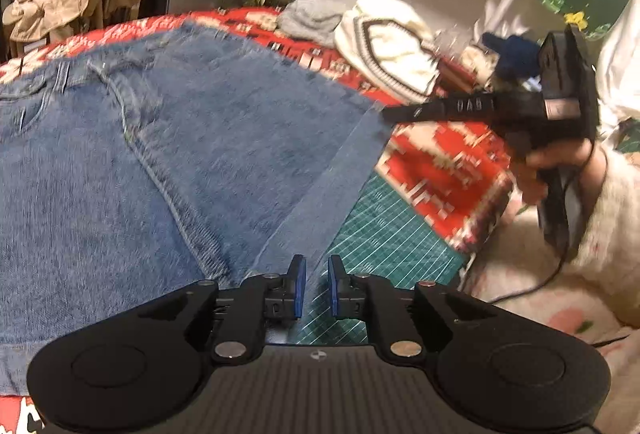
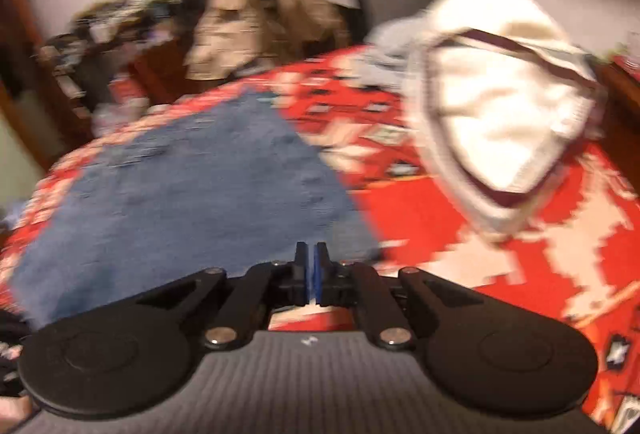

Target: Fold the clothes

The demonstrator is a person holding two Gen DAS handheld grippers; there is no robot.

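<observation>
**Jeans flat, both grippers empty**

Your jeans (image 1: 168,154) lie spread flat on the red patterned blanket (image 1: 440,170). Your left gripper (image 1: 317,286) hovers over their hem, jaws slightly apart, grasping nothing. Your right gripper (image 2: 311,280) has jaws clenched, empty. White sweater (image 2: 500,106) sits nearby.

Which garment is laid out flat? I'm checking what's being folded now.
The jeans: blue denim spread flat on the red blanket. The white sweater and grey garment lie bunched behind them.

Blue denim jeans (image 1: 168,162), red-and-white patterned blanket (image 1: 440,162), cream sweater (image 2: 496,106) with dark trim, green gridded mat (image 1: 384,234)
</observation>
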